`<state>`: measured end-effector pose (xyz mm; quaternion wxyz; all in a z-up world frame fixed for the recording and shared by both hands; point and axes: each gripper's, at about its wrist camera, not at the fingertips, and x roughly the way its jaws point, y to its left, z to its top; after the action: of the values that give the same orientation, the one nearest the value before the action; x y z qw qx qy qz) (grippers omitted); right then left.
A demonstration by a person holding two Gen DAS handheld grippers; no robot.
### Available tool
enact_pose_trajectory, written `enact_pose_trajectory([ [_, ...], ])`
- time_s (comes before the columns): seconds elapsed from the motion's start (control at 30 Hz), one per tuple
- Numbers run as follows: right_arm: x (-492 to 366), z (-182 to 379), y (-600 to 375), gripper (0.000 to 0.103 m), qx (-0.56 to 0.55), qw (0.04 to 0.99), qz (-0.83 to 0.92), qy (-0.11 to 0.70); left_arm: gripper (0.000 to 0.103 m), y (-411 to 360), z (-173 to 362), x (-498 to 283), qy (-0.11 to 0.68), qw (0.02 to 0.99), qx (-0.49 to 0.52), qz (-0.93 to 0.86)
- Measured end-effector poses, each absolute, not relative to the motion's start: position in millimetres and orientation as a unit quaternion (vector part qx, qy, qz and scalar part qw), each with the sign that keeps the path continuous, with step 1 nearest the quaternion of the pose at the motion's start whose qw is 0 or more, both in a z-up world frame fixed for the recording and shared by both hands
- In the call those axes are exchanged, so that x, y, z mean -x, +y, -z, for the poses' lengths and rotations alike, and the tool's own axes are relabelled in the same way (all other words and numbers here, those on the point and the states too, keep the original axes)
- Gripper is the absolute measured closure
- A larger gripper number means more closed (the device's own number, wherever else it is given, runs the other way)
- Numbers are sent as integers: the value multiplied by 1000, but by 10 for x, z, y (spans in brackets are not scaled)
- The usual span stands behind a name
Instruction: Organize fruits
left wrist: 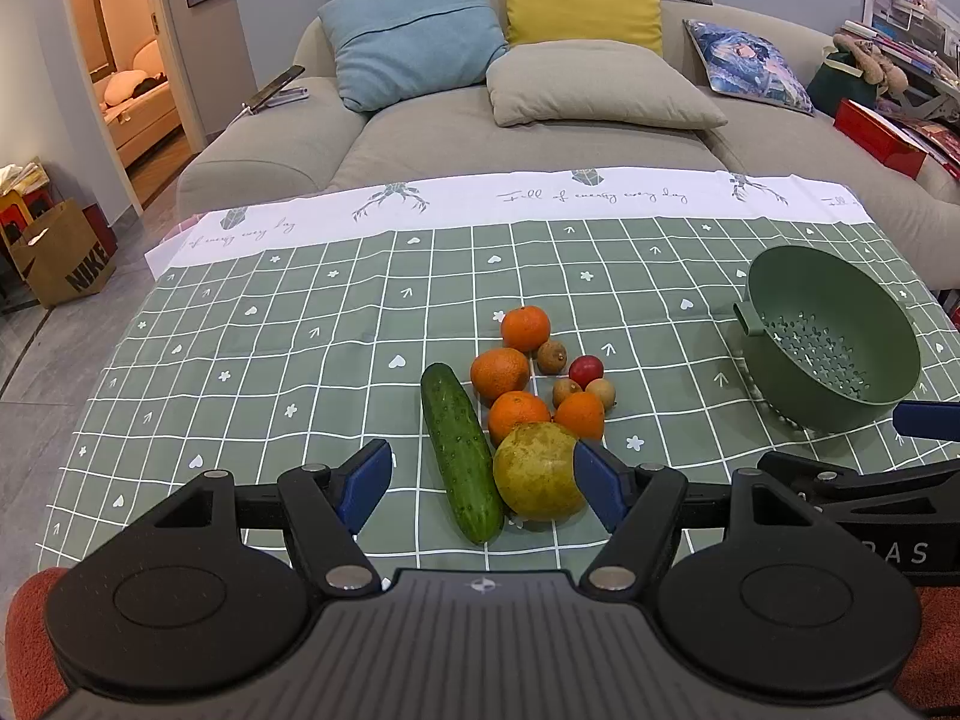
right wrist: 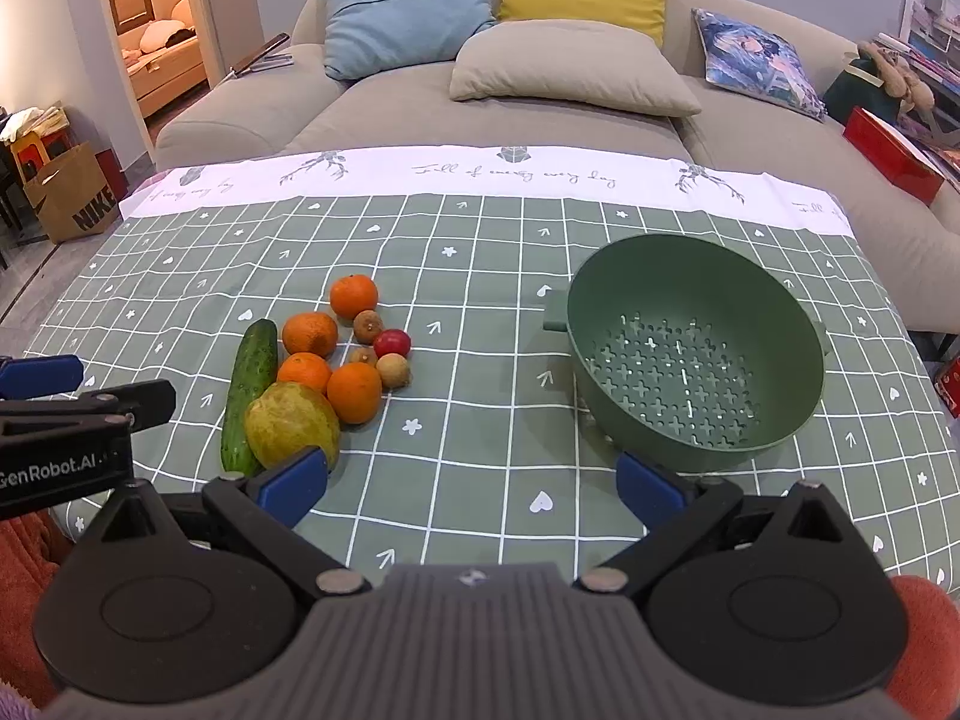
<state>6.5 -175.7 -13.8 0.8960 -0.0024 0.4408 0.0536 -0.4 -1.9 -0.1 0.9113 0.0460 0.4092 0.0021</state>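
A pile of fruit lies on the green checked tablecloth (left wrist: pixel 270 348): a cucumber (left wrist: pixel 459 450), a yellow-green pear (left wrist: pixel 537 471), several oranges (left wrist: pixel 499 372), small brown longans (left wrist: pixel 551 356) and a red fruit (left wrist: pixel 585 368). A green colander bowl (left wrist: pixel 831 333) stands empty at the right. My left gripper (left wrist: pixel 483 483) is open, its fingers on either side of the cucumber's near end and the pear, just above the cloth. My right gripper (right wrist: pixel 471 480) is open and empty between the pile (right wrist: pixel 354 390) and the colander (right wrist: pixel 690 348).
A grey sofa (left wrist: pixel 540 132) with several cushions runs along the table's far edge. A brown paper bag (left wrist: pixel 60 258) stands on the floor at the left. A red box (left wrist: pixel 879 135) and clutter sit at the far right.
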Motion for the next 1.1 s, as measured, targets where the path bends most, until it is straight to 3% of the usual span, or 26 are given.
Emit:
enact_pose_trajectory([
  [1.1,-99,231,-1795,5,-9,887,-52,459,22,-9,53,-7,418,907,-37,6],
])
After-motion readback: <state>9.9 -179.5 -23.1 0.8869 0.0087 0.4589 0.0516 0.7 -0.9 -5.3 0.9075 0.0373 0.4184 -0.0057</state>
